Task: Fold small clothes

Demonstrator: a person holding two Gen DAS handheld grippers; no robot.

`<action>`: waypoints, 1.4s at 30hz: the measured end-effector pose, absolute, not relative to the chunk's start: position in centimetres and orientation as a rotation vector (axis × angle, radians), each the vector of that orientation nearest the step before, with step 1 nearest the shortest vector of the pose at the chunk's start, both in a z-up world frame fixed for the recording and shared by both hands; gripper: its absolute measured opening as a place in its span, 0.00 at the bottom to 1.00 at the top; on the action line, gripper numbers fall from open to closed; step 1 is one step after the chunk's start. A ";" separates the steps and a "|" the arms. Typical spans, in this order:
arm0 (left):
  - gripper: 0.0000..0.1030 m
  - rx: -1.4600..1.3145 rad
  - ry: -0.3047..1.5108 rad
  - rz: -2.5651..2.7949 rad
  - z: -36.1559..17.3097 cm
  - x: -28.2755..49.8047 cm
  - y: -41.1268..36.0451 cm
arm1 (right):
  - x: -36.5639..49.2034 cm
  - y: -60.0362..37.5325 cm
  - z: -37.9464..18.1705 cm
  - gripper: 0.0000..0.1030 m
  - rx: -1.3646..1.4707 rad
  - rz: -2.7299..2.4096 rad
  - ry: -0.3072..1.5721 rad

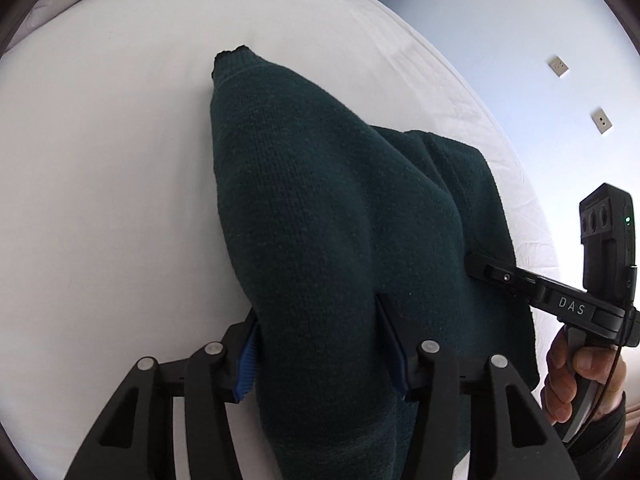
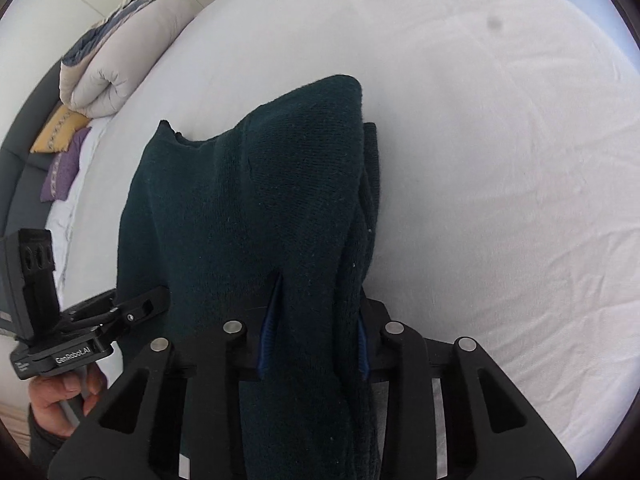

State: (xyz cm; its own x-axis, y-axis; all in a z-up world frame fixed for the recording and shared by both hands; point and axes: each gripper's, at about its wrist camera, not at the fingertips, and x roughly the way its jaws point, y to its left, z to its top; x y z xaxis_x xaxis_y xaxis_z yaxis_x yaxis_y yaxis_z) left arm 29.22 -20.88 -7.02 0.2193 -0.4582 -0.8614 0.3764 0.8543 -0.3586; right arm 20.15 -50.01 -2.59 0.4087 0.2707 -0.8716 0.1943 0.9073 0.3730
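Far left, beside the bed's [image 2: 500, 160] edge: rolled duvet [image 2: 108, 76] with a yellow cushion [image 2: 60, 128] and a purple cushion [image 2: 64, 168] stacked near it, well apart from the work. Next, left hand-held gripper [image 1: 320, 344], clamped on a thick bunch of the dark green sweater [image 1: 320, 208], blue pads pressed into the knit on either side, jaws held fairly wide by the bulk between them. Sweater lifted and draped forward from that grip, far end trailing down onto the white sheet; probably raised this way so one edge can be carried over and laid flat as a fold. Further right, right hand-held gripper [image 2: 316, 340], likewise closed around a gathered ridge of the same sweater, fabric hanging over and past its fingers. Two grips at neighbouring spots along one edge, likely to keep that edge level while it travels. Hard to tell: which part of the garment each gripper holds, sleeve or hem, since the knit hides its own shape. Lower fabric cut off beneath both grippers. Contact between folded layers and bed hidden under the drape.
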 end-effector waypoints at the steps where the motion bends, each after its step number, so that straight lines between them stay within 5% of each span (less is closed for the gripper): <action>1: 0.49 -0.054 1.213 -0.573 -6.8 29.0 -21.1 | 20.2 -49.2 -2.3 0.25 0.408 0.032 1.158; 7: 0.42 -0.021 1.199 -0.549 -5.5 27.9 -21.2 | 20.0 -45.4 -0.5 0.19 0.175 -0.072 1.126; 25: 0.39 -0.023 1.018 -0.614 6.8 14.6 -7.4 | 9.9 -33.6 11.8 0.18 0.170 0.133 0.965; 35: 0.40 -0.034 1.085 -0.543 2.7 9.1 -0.1 | 4.0 -25.1 8.8 0.18 0.239 0.246 1.003; 42: 0.43 -0.038 1.193 -0.504 -4.9 10.1 -0.1 | 4.4 -25.5 -0.2 0.19 0.338 0.189 1.108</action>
State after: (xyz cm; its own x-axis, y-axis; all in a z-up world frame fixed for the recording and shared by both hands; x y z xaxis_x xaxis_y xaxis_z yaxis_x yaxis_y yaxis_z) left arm 10.14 -0.13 -4.93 0.2724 -0.3944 -0.8776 0.3551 0.8890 -0.2893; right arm 4.42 -25.50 -0.21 0.4375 0.3154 -0.8421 0.0177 0.9333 0.3587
